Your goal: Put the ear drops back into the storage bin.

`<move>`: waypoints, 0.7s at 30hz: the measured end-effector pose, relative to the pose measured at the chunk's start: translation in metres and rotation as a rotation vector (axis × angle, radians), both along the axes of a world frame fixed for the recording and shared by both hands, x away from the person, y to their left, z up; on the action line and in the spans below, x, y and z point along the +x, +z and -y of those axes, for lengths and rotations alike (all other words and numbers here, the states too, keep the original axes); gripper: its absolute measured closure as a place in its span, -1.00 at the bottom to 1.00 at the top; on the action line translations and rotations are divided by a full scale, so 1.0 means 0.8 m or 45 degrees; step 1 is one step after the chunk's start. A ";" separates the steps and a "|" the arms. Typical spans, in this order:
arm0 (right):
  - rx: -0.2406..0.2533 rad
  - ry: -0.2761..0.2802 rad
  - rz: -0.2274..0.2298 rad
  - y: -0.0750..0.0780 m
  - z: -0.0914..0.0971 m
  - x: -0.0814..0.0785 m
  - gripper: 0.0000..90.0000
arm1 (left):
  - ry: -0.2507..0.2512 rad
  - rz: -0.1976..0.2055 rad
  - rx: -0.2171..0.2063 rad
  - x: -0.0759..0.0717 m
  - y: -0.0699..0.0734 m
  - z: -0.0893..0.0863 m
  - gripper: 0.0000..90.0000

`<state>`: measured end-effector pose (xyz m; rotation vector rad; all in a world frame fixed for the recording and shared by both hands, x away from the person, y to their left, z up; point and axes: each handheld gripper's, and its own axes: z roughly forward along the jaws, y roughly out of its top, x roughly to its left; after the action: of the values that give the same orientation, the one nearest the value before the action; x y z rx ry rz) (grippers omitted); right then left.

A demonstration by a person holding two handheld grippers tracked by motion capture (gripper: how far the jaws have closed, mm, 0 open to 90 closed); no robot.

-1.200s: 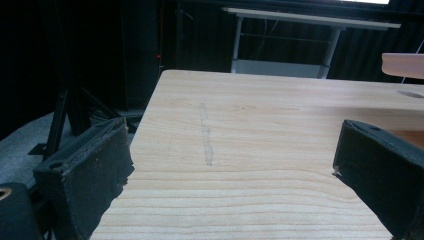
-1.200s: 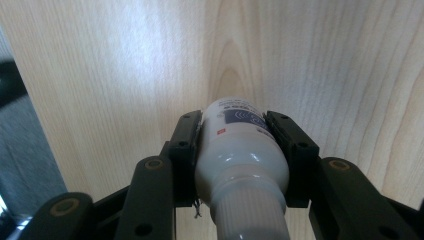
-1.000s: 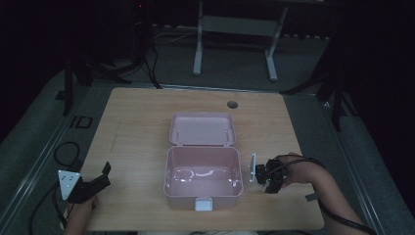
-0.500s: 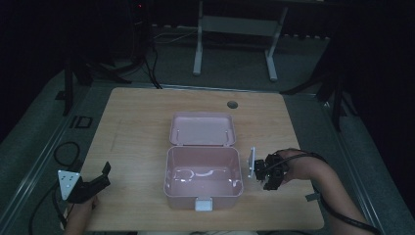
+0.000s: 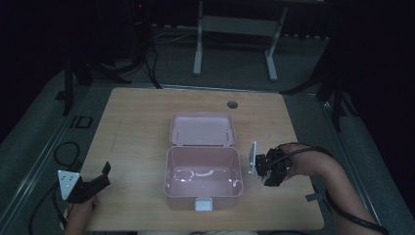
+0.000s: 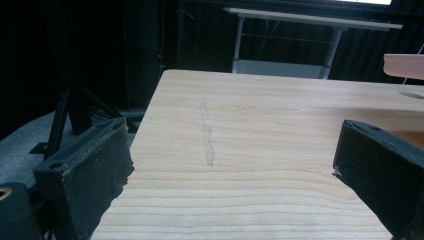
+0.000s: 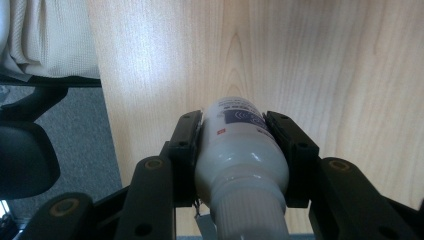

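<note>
on the left of the pale wooden table (image 5: 137, 127), near its front edge, the left gripper (image 5: 100, 177) rests low in the person's left hand (image 5: 80, 210), its grey three-cornered plate at the back and its black jaws pointing up and toward the middle of the table. in the left gripper view its two black padded jaws stand wide apart with only bare wood grain between them, so it holds nothing.

in the middle sits the pink plastic box (image 5: 203, 178), rectangular with rounded corners, its hinged lid (image 5: 202, 129) thrown back flat on the far side and a small pale latch on the front wall. the inside is open to the high view; some pale glints lie on its floor, too faint to tell what they are.

just right of the box, apart from its side wall, the right gripper (image 5: 266, 166) hangs above the table in the person's right hand (image 5: 298, 164). in the right gripper view its jaws are pressed against both sides of a small white plastic bottle (image 7: 240, 150) with a dark blue label and a ribbed neck, clamped firmly, with the tabletop beyond it.
</note>
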<state>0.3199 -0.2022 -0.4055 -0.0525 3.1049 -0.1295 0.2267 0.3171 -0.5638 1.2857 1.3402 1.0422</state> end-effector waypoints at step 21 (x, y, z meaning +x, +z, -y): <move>-0.001 0.018 0.037 0.048 -0.041 -0.004 0.32 | -0.002 -0.005 0.000 0.000 0.000 0.000 -0.95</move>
<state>0.3167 -0.1695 -0.3673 -0.0724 3.0748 -0.1295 0.2265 0.3174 -0.5637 1.2891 1.3426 1.0390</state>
